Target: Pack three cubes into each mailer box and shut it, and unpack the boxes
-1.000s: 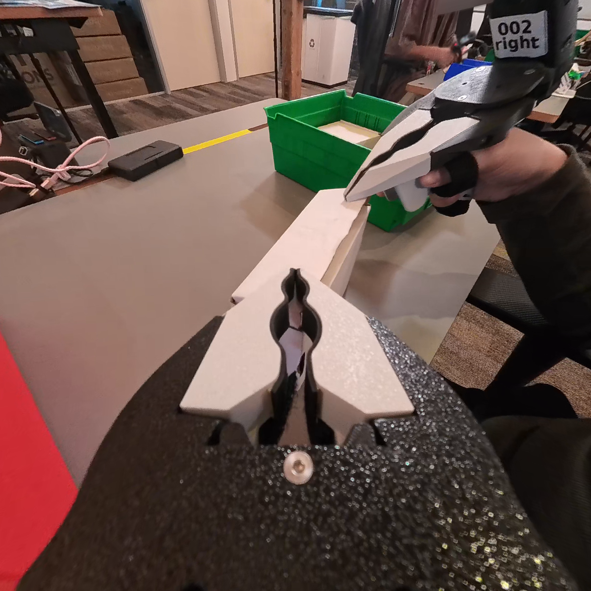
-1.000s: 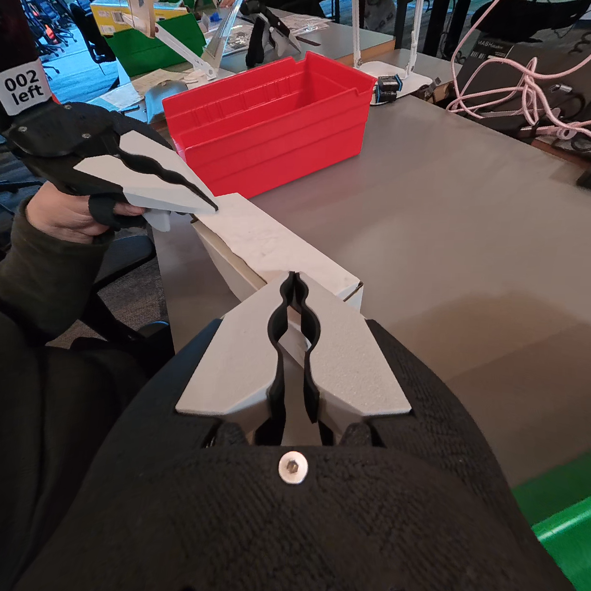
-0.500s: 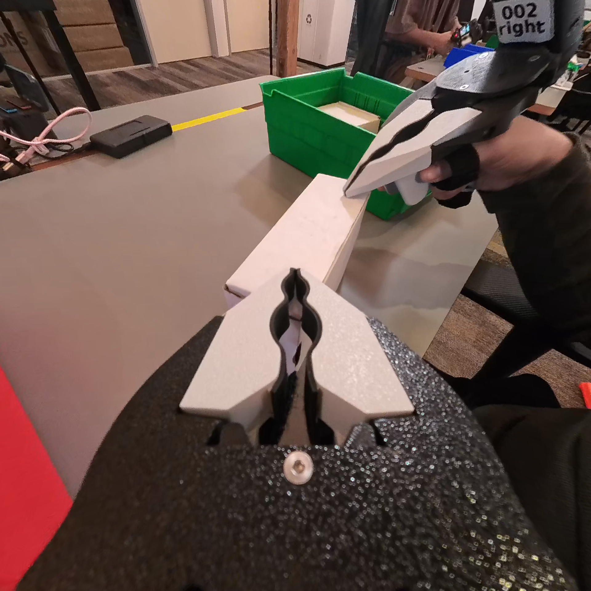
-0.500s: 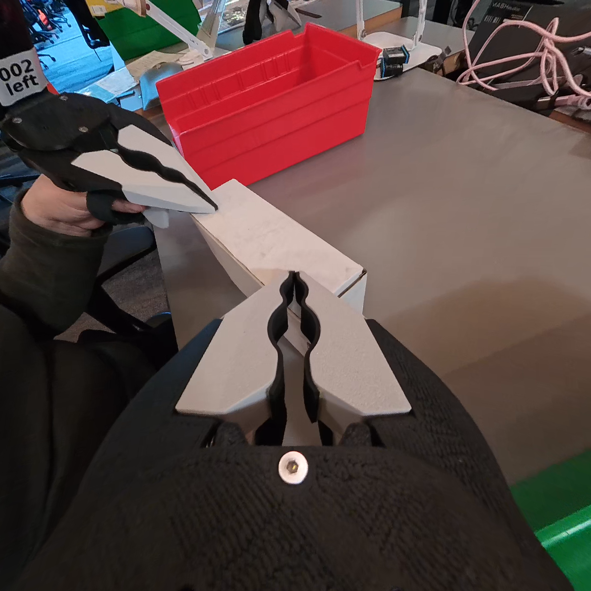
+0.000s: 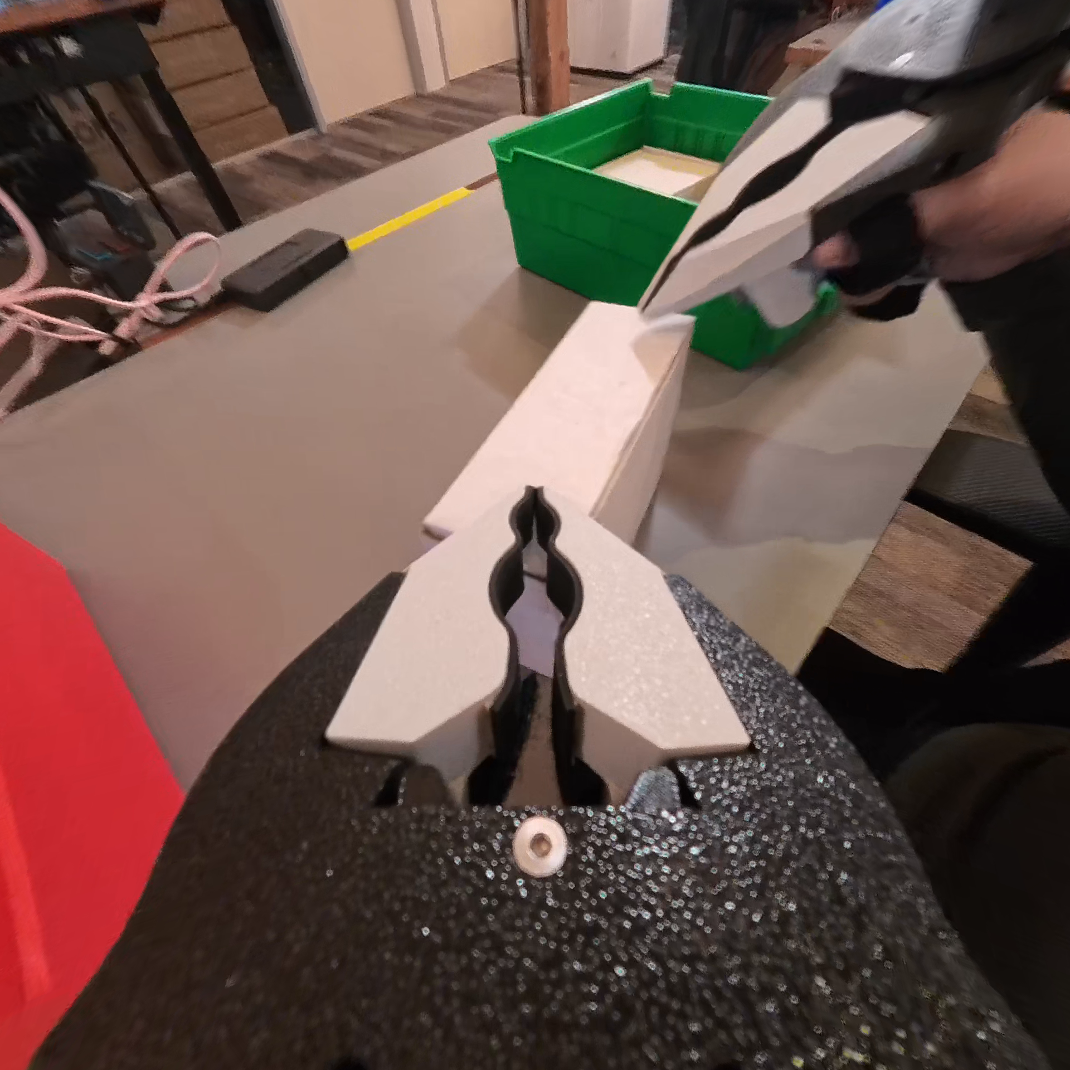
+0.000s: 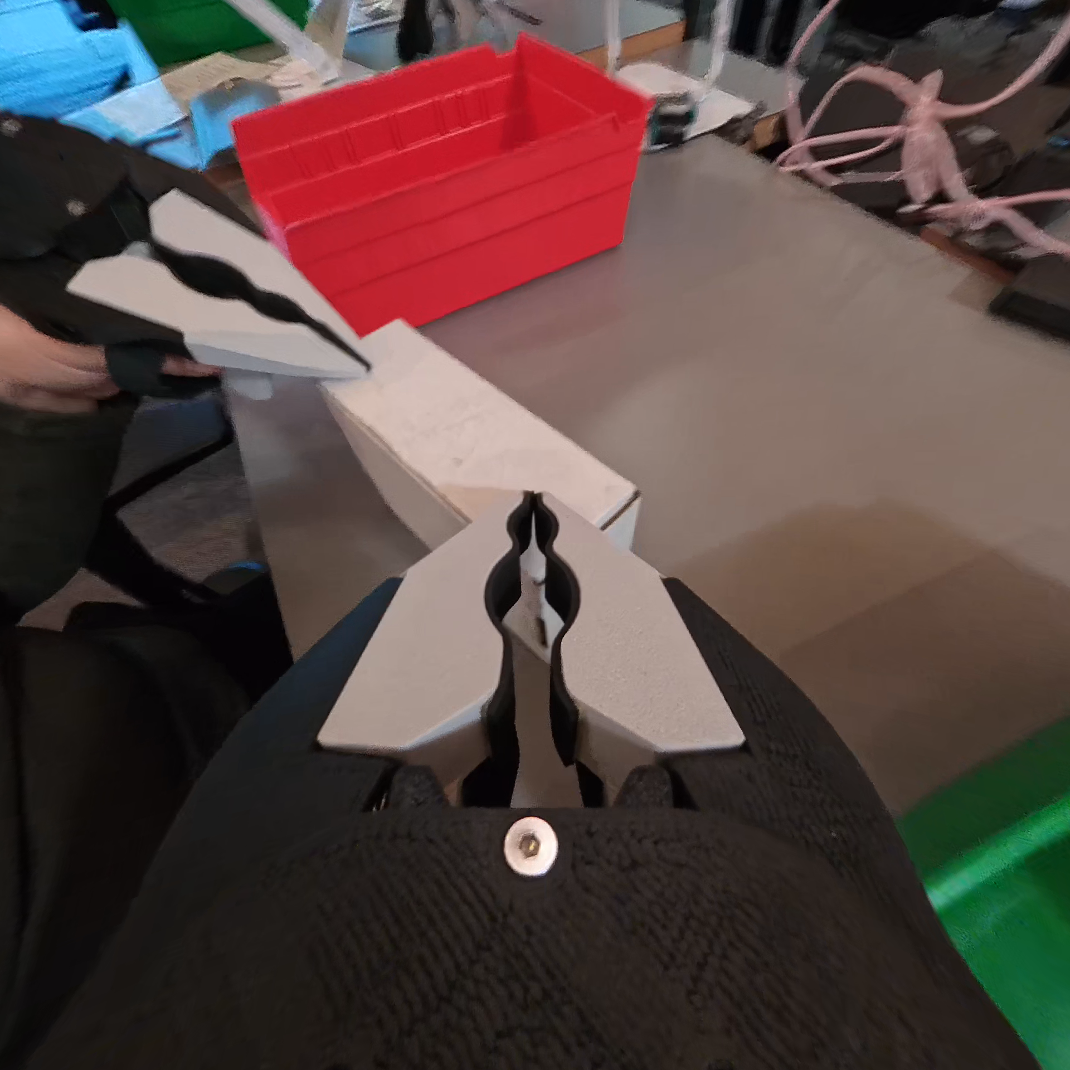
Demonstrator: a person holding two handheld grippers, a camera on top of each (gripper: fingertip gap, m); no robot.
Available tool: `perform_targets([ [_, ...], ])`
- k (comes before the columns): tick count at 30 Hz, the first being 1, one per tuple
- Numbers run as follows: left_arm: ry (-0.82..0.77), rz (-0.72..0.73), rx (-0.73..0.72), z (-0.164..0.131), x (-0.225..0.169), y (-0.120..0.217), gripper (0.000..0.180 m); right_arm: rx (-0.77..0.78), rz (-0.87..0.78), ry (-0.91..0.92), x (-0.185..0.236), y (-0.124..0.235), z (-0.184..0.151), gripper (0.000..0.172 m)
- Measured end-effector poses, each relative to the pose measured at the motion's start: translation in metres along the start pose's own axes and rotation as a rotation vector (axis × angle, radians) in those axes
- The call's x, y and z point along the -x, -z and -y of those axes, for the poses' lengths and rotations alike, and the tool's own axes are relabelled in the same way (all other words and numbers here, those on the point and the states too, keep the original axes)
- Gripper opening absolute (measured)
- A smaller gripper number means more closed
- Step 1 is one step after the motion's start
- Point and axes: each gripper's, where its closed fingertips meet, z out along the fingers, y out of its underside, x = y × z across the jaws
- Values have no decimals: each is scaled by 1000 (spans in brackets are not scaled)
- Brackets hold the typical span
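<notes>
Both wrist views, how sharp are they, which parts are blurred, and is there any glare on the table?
Left wrist view: the left gripper is sharp, the right gripper and green bin smeared, with pale sheen on the table beside the white box. Right wrist view: red bin and pink cables soft; edges bend, wide-angle.

My two grippers [image 5: 535, 506] [image 6: 531, 497] have pale grey fingers, black wavy pads, speckled black bodies, silver screws; dark sleeves [image 6: 52, 463] behind.
</notes>
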Motion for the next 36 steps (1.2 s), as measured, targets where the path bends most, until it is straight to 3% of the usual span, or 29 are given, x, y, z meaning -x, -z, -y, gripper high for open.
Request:
perform_targets([
  [1,-18,37,-30,2,6,3,0,-55,-26,6,-3,9,12,0],
  [3,-12,92,-189,18,16,15,23,-192,-34,40,-1,35,37,3],
  [5,-11,15,-338,34,10,27,49,-220,-92,111,-5,55,43,3],
  [6,4,-33,-373,37,7,29,75,-211,-118,154,-7,61,41,6],
  [8,57,-105,-294,25,4,17,123,-196,-126,237,-6,66,38,20],
  [10,44,-150,-110,-6,-1,-6,146,-193,-57,301,6,66,35,47],
  [11,8,-150,-27,-22,-3,-16,148,-179,-29,323,11,64,33,60],
  [14,-26,-185,143,-57,-15,-37,124,-82,31,390,28,51,18,80],
  [19,-112,-139,56,-49,-14,-45,70,36,-26,597,40,22,4,92],
  [25,-603,-5,-85,-30,-26,-39,68,291,-141,993,47,-17,-30,102],
  [27,-739,49,-113,-26,-30,-37,68,347,-193,1083,43,-24,-34,90],
  [29,-827,142,-105,-20,-27,-36,69,350,-247,1169,40,-27,-32,64],
  [31,-838,184,-133,-12,-28,-34,70,353,-293,1180,34,-23,-27,63],
  [32,-805,214,-171,-4,-26,-32,78,339,-297,1169,32,-20,-24,63],
  [36,-579,286,-352,21,-3,-12,98,248,-374,1150,24,4,-3,63],
])
